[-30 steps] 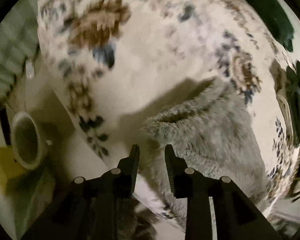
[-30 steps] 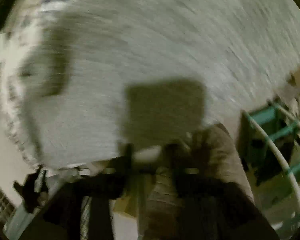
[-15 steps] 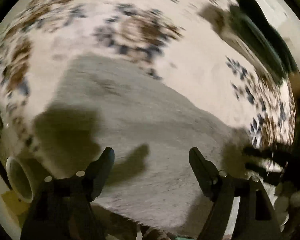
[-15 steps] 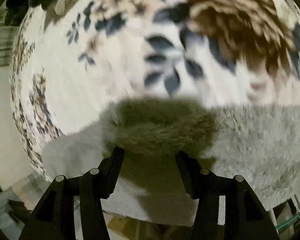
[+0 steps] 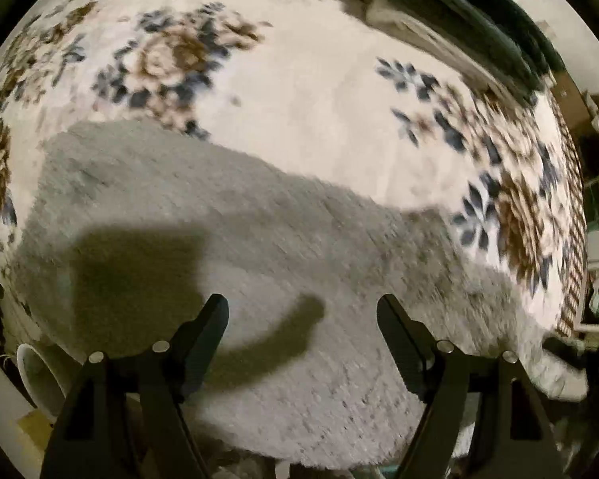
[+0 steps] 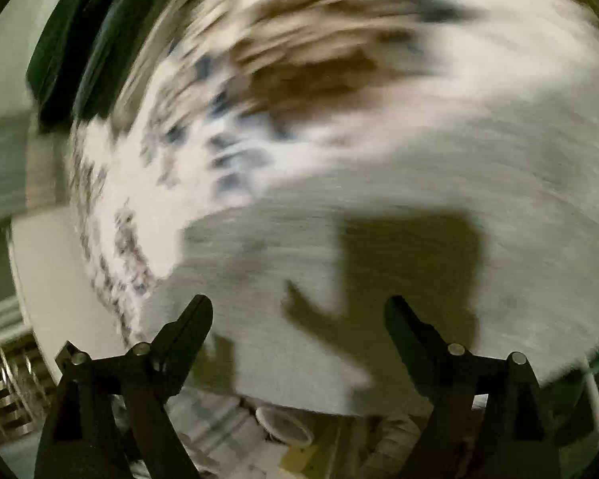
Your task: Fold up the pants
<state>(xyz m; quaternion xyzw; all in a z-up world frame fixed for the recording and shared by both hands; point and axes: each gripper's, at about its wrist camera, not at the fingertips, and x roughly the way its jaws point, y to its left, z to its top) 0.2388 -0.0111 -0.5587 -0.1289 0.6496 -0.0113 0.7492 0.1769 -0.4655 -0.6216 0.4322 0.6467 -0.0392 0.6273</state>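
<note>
We see both grippers standing wide and empty over the pants [image 5: 259, 247], a grey fleecy garment spread on a flowered blanket [image 5: 319, 92].

A second ago the left gripper [image 5: 302, 311] was nearly shut at a bunched edge of the fabric in the lower middle of its frame; half a second ago its jaws were already spread, and they stand the same now, with nothing between them but the flat cloth below. The bunched edge is gone from that view, and the pants run as a smooth band from the left edge to the lower right.

The right gripper [image 6: 298, 311] was half closed half a second ago, with a raised, rolled lip of fabric just above its tips. Its jaws have just been opening, and nothing is between them now. In its blurred view the pants [image 6: 399, 207] fill the lower and right part of the frame, and the blanket [image 6: 299, 60] fills the upper left.

We judge that both ends have been let go and that one fold has been laid down. Whether its edges line up we cannot tell, since the right view is smeared and neither shows the whole garment. A white cup [image 5: 40, 375] sits at the lower left, off the blanket, clear of the work. A further fold or a smoothing pass likely comes next.
</note>
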